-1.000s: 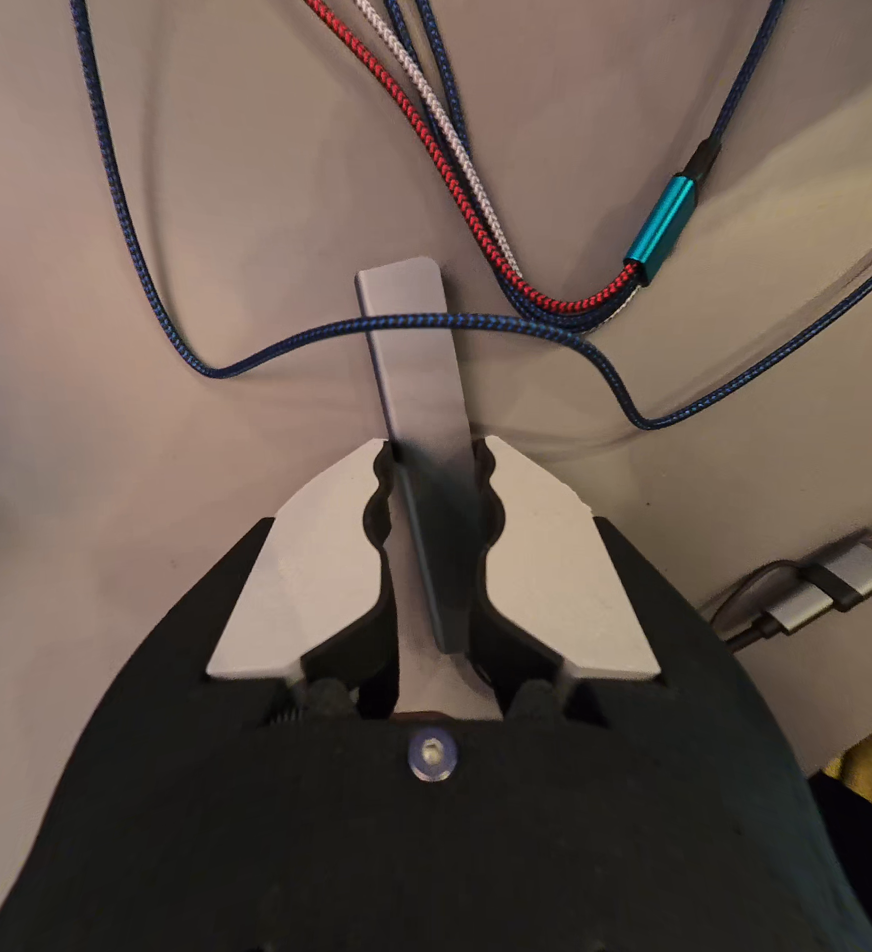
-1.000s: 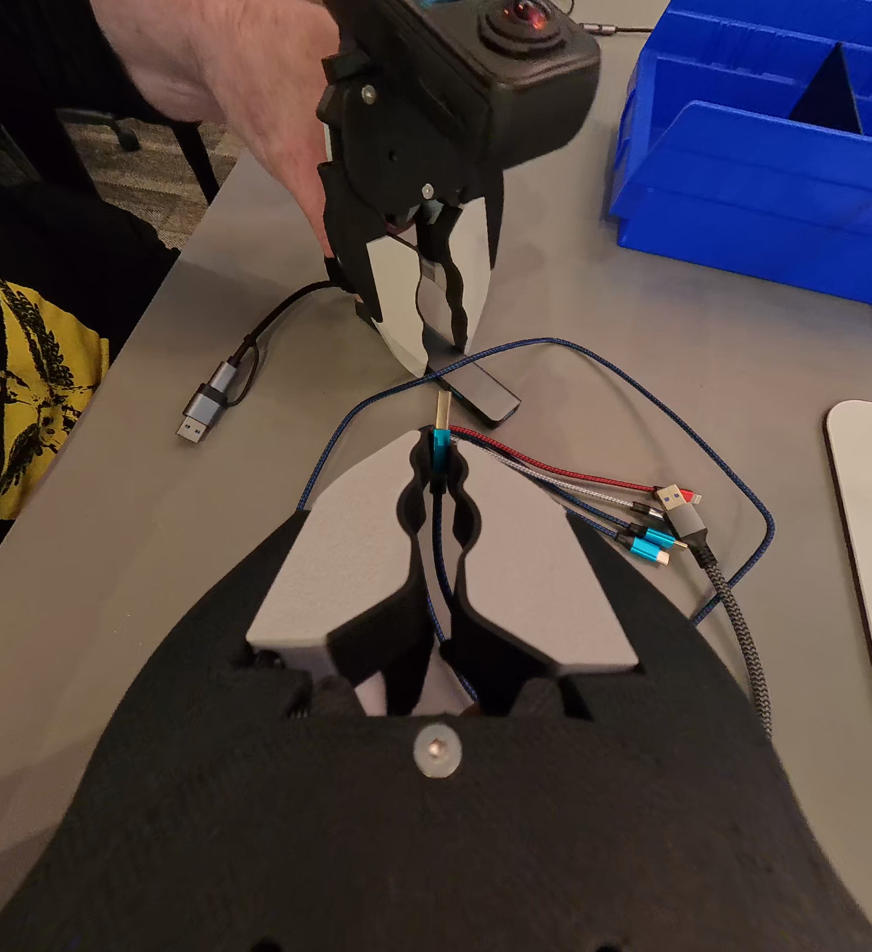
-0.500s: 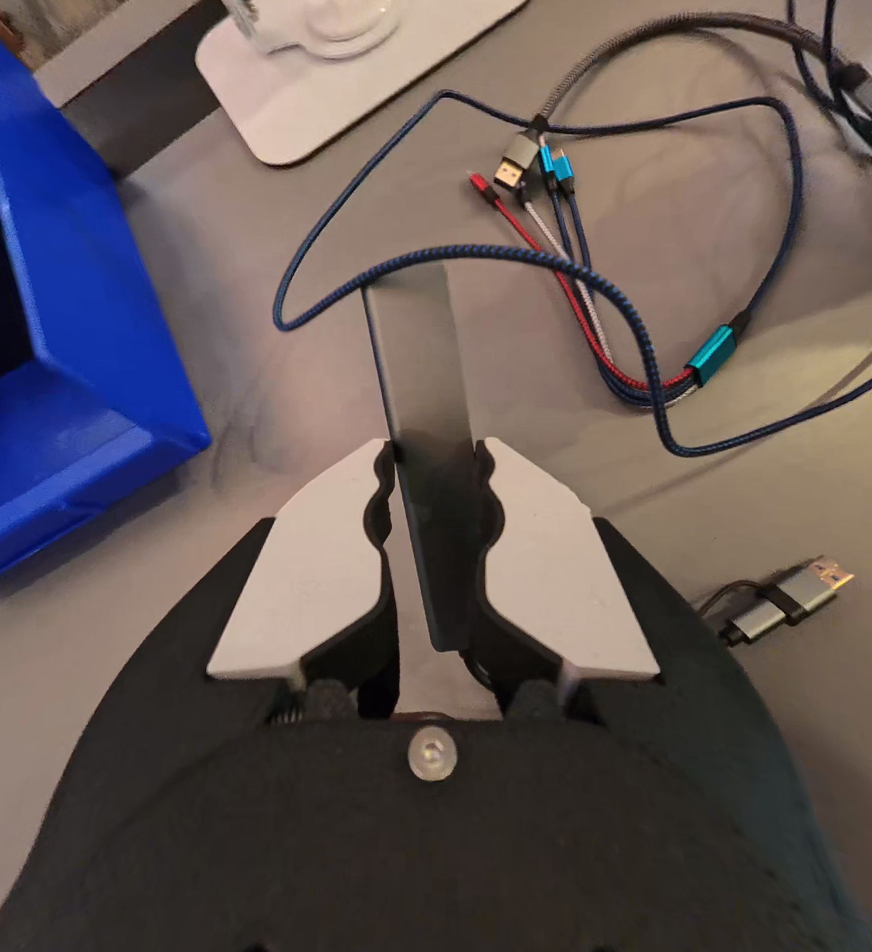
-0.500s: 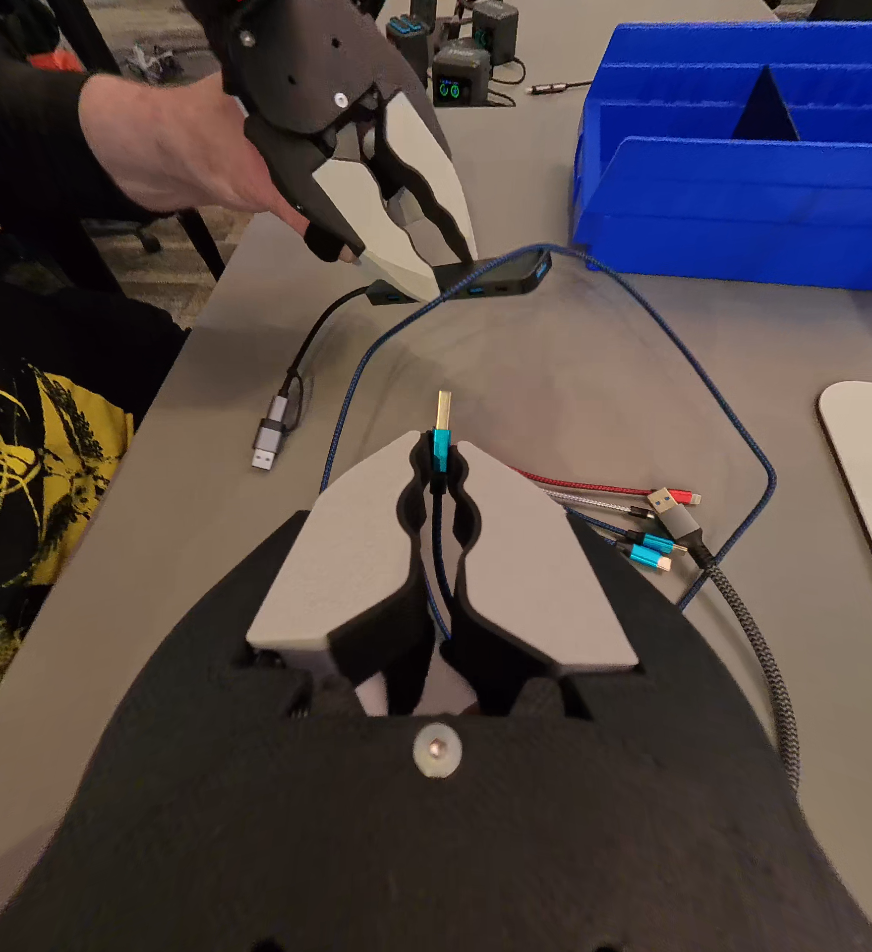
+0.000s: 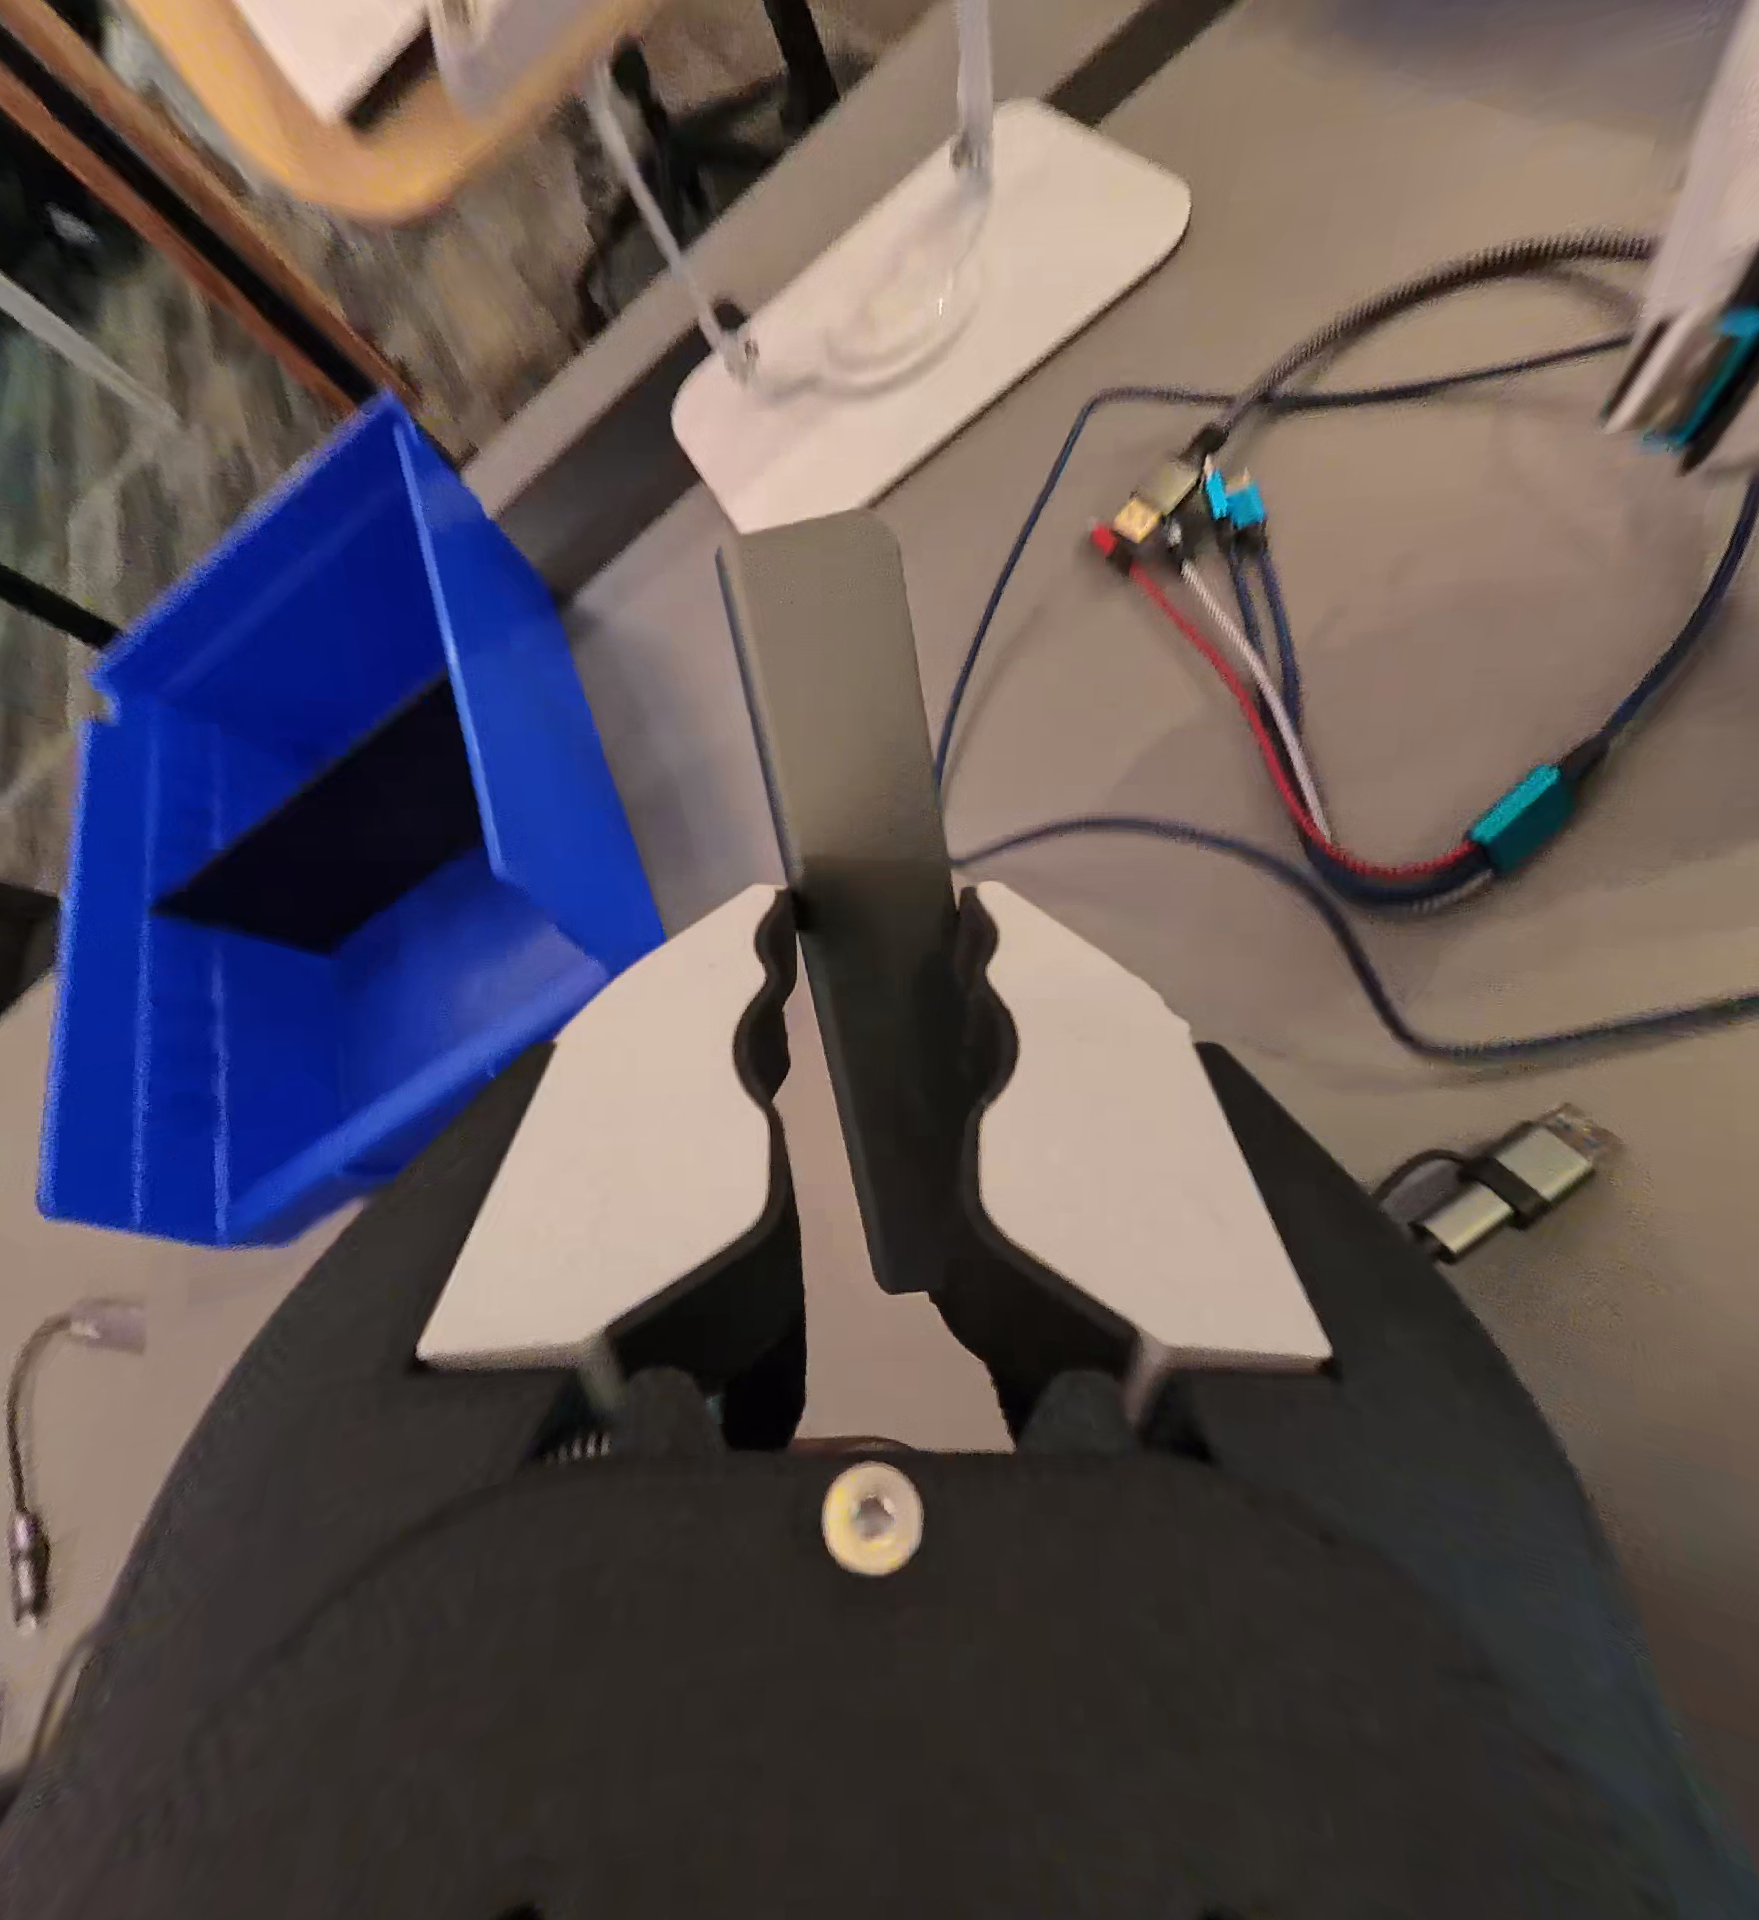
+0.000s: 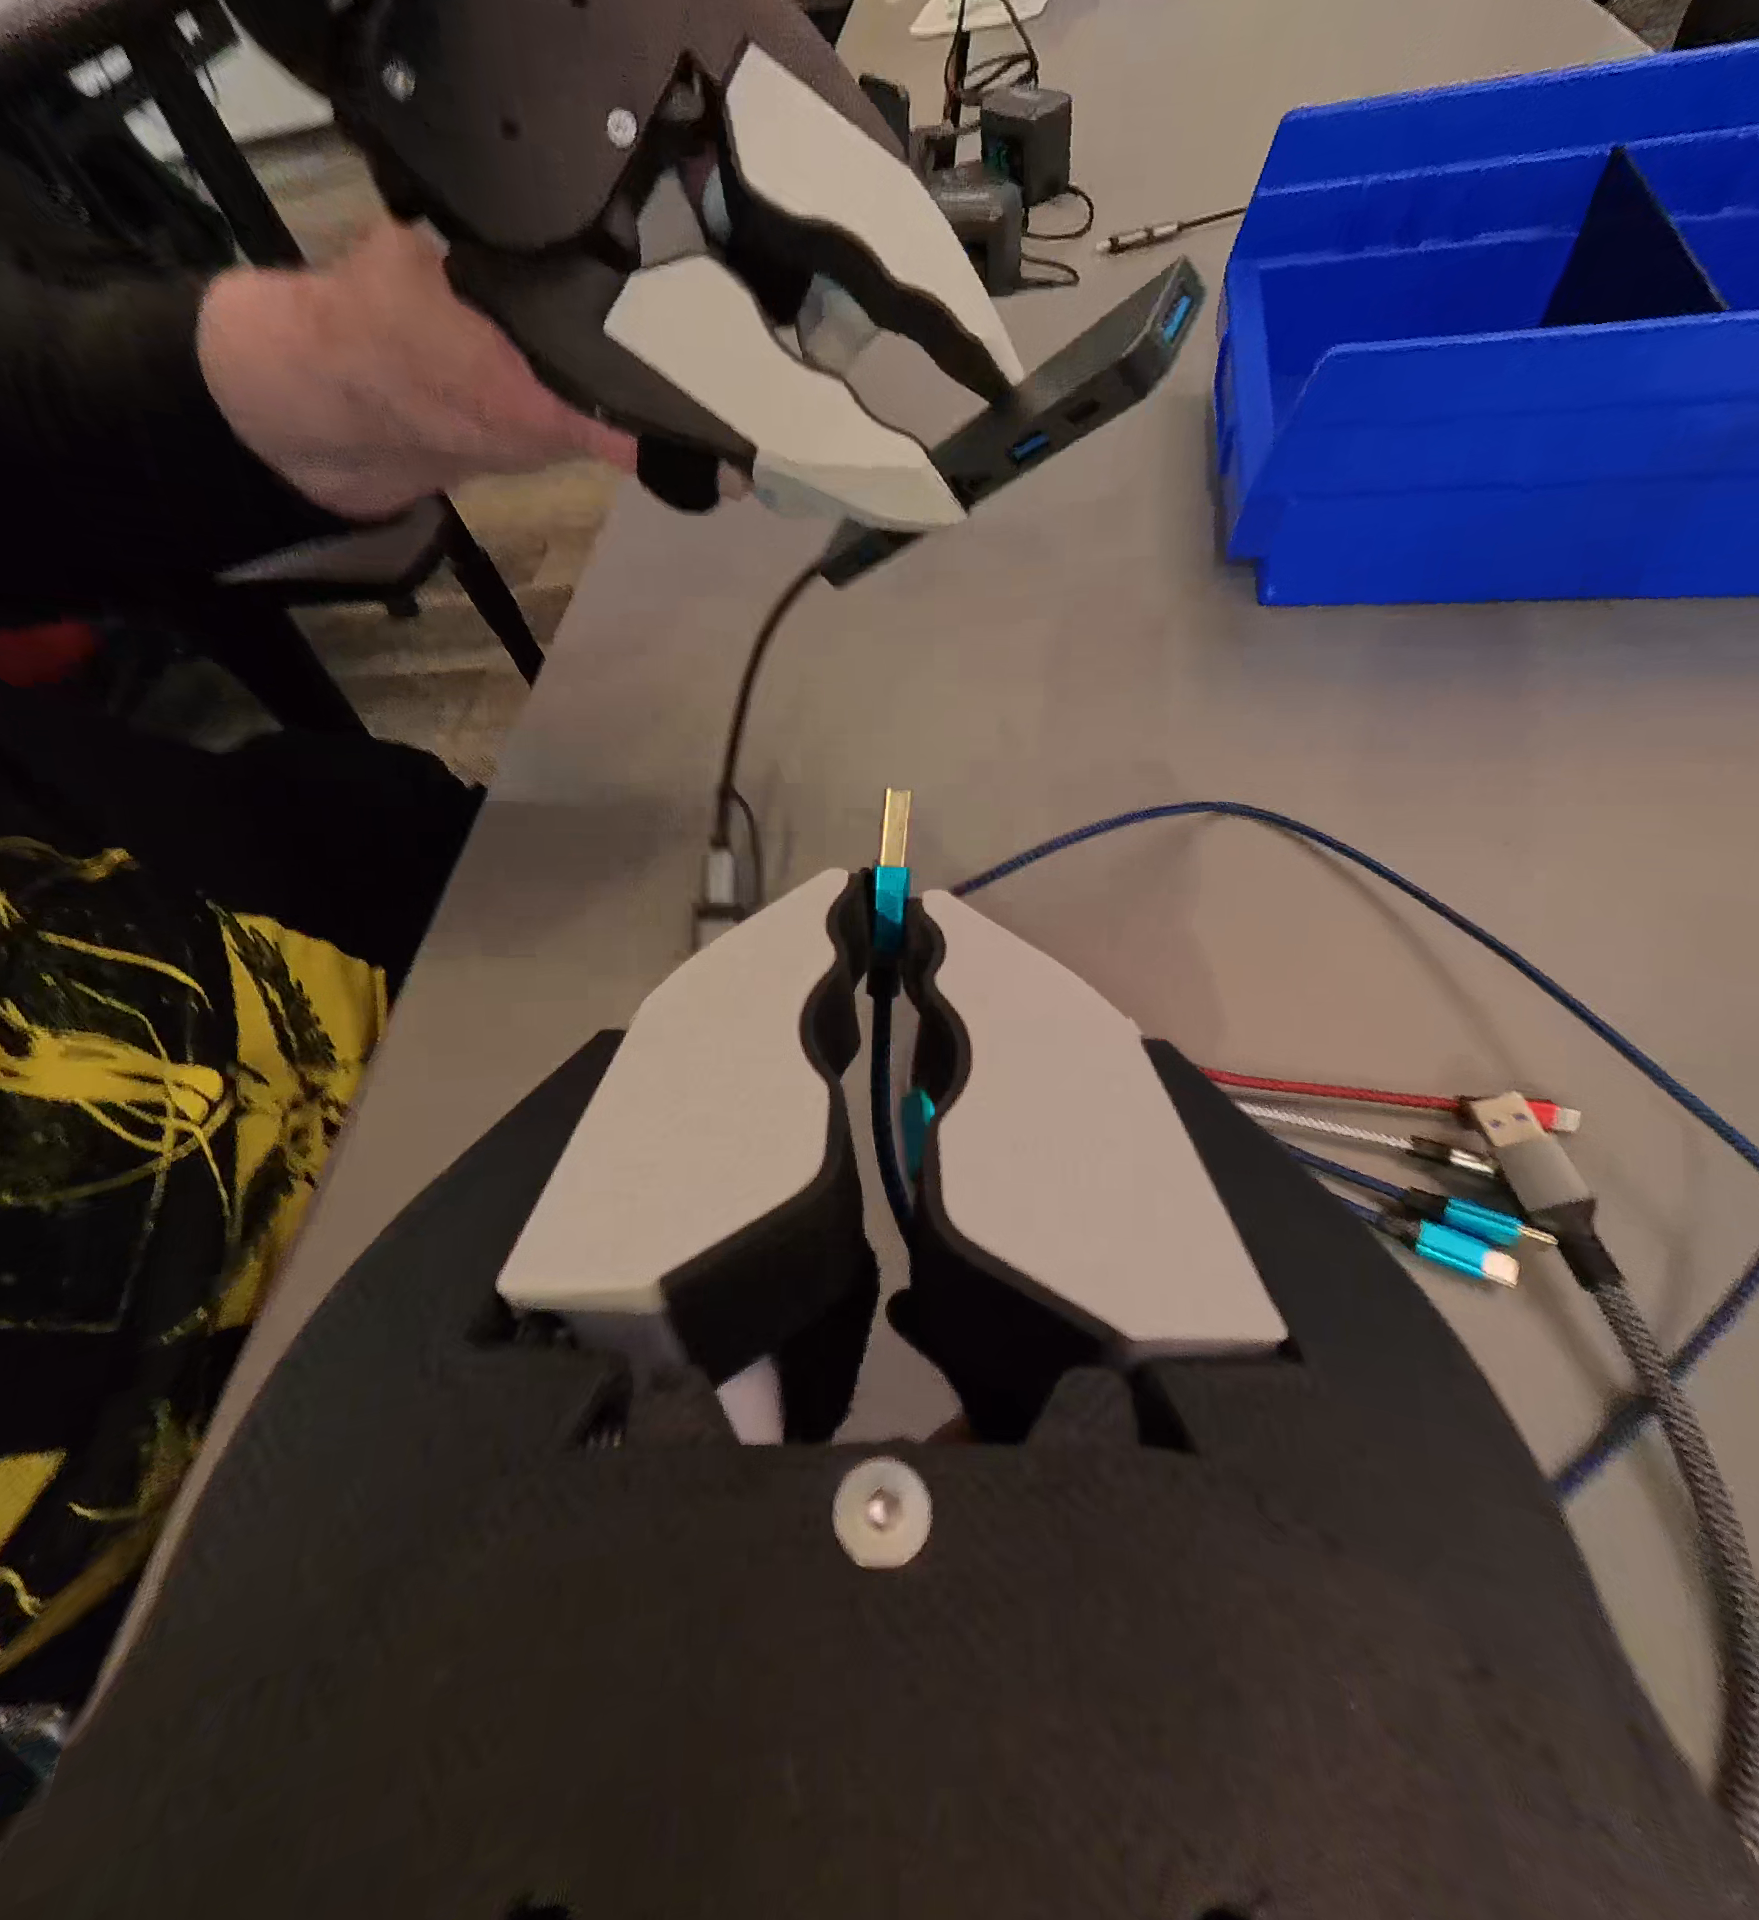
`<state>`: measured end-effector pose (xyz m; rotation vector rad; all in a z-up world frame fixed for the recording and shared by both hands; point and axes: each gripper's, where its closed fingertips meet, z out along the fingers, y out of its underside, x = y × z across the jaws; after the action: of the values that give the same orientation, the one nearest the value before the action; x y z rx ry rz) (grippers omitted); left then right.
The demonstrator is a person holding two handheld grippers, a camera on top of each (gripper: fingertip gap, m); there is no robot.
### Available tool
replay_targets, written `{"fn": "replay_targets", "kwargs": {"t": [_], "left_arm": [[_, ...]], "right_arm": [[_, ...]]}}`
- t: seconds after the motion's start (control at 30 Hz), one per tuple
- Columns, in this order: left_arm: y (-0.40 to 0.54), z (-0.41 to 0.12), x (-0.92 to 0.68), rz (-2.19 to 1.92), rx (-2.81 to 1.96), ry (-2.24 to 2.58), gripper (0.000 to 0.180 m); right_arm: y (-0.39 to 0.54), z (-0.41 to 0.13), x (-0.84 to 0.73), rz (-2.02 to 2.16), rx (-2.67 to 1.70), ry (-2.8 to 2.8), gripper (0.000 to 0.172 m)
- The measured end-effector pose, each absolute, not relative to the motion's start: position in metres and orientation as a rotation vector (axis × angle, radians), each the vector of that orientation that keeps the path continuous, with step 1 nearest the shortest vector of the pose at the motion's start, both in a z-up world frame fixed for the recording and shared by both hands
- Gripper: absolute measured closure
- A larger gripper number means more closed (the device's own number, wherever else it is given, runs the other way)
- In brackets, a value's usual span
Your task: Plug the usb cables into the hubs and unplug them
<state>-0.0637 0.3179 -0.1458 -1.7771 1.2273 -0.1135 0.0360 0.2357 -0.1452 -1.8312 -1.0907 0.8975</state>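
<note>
The USB plug (image 6: 893, 883), a teal-shelled connector with a gold metal tongue, stands clamped between the fingertips of the right gripper (image 6: 890, 914), tongue pointing away from the camera, its dark blue braided cable (image 6: 1477, 935) running back through the jaws and looping out to the right over the grey table (image 6: 1062, 707). The hub (image 6: 1083, 384), a slim dark bar with blue-lined ports along one edge, is held off the table, far and to the left, gripped across its width by the left gripper (image 6: 958, 436); its own short lead (image 6: 750, 707) hangs down to the tabletop. In the left wrist view the hub (image 5: 833, 727) juts straight out from between the pressing pads.

The step in hand appears to be bringing plug and port together in the air. To do it well, the person should turn the hub so a port on its edge faces the tongue squarely, match the flat of the tongue to the slot, then push along the plug's axis while the left gripper braces against it. The loose bundle of spare connectors (image 6: 1457, 1195) near right and the blue bin (image 6: 1477, 468) at far right are well apart from the path.
</note>
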Motion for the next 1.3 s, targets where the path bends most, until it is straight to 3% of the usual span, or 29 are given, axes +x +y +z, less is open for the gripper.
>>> {"fn": "replay_targets", "kwargs": {"t": [1.3], "left_arm": [[0.292,-0.143,0.041,0.252,-1.197,1.521,0.151]], "right_arm": [[0.27,-0.148,0.056,1.093,-2.033,-0.816,0.167]]}}
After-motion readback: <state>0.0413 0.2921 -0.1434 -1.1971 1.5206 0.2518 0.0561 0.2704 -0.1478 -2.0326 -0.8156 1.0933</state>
